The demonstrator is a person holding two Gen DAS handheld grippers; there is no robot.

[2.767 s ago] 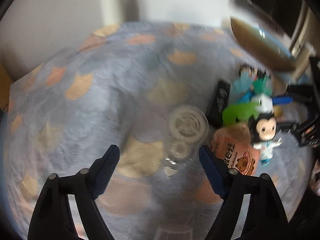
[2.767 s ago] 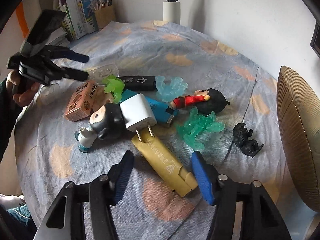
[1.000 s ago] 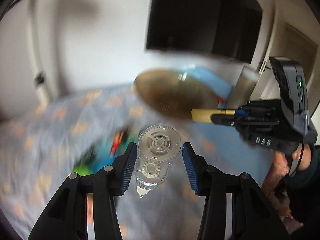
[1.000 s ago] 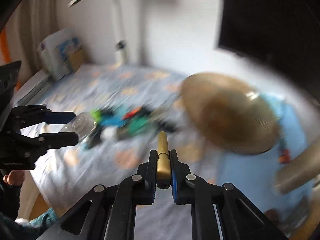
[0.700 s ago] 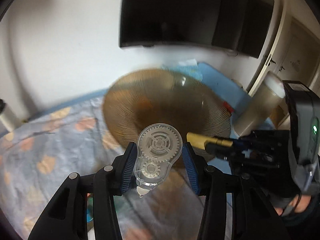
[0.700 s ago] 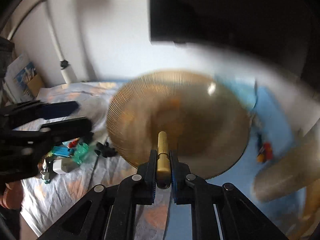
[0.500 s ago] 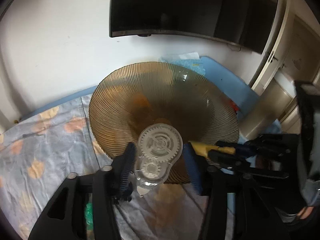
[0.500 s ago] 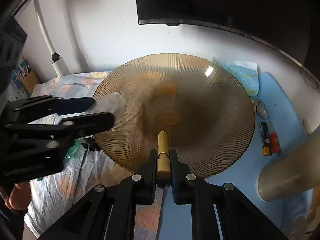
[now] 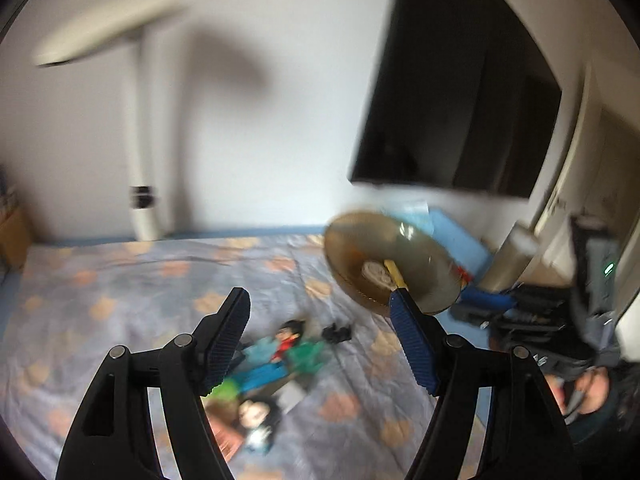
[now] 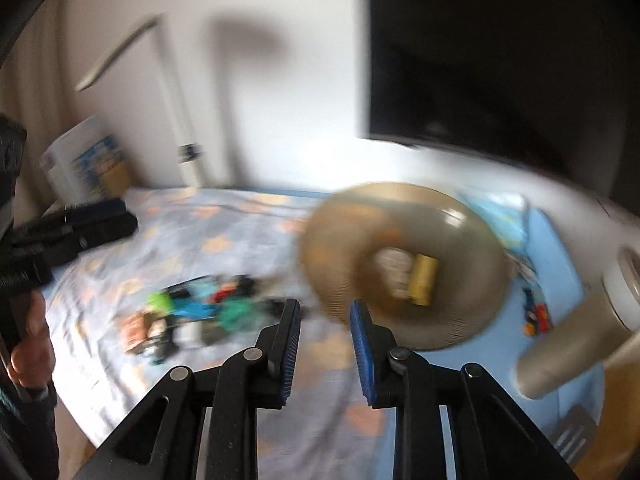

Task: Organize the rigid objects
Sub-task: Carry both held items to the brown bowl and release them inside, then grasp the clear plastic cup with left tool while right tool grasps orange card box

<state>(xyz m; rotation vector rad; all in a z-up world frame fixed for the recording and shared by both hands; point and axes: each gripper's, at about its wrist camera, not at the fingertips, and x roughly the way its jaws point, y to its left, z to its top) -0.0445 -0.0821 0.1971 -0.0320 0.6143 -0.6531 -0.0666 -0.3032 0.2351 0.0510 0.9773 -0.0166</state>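
Both views, blurred by motion. We see the left tongs (image 9: 320, 332) spread wide and empty; half a second ago they clamped the clear geared tape dispenser (image 9: 376, 271), which now lies in the amber ribbed bowl (image 10: 336, 280). The right tongs (image 10: 325, 336) stand parted with nothing between them; earlier they pinched the yellow bar (image 10: 422, 279), now resting in the bowl just beside the dispenser. Both tongs have drawn back from the bowl, which filled the frames before and now sits smaller, toward the right of the bench (image 9: 140, 280). The remaining toys (image 9: 280, 356), among them a big-headed figurine (image 9: 256, 414) and a small black figure (image 9: 338, 333), lie clustered on the patterned cloth, well apart from the bowl.
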